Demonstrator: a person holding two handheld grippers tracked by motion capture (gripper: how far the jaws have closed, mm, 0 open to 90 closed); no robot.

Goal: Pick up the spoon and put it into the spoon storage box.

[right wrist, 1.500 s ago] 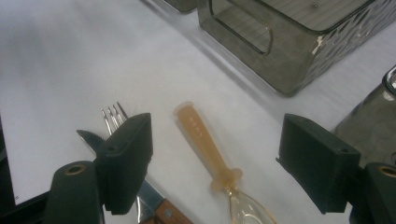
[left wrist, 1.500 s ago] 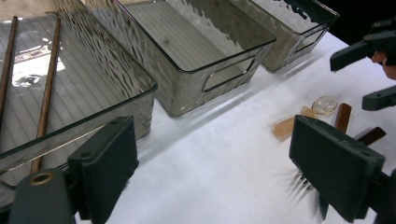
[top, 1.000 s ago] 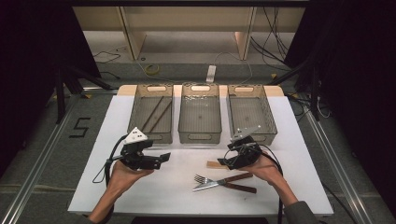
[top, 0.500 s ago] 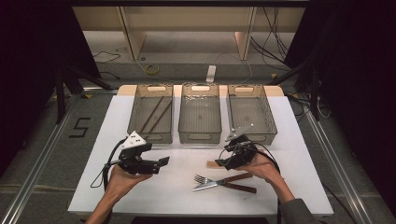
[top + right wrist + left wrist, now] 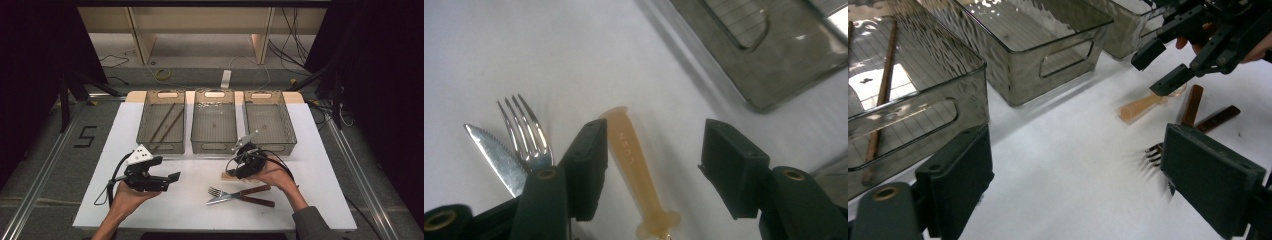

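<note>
A tan translucent utensil handle [image 5: 630, 159] lies on the white table [image 5: 200, 215], its end [image 5: 227, 176] poking out to the left from under my right gripper [image 5: 240, 171]. My right gripper [image 5: 656, 150] straddles it. Its jaws have just been closing and stand apart, the left pad beside the handle and the right pad clear of it. A fork [image 5: 220, 192] and a knife [image 5: 239, 197] with brown handles lie crossed just below. My left gripper [image 5: 170, 181] hovers over the table's left part, with its jaws [image 5: 1073, 185] wide open and nothing between them.
Three smoky plastic bins stand in a row at the back: the left bin [image 5: 145, 125] holds two chopsticks [image 5: 165, 122], with the middle bin [image 5: 214, 147] and the right bin [image 5: 290, 125] beside it. White table lies between the two hands.
My right gripper has shifted left and slightly down over the tan handle, and its jaws have narrowed. The left hand has stayed about where it was.
</note>
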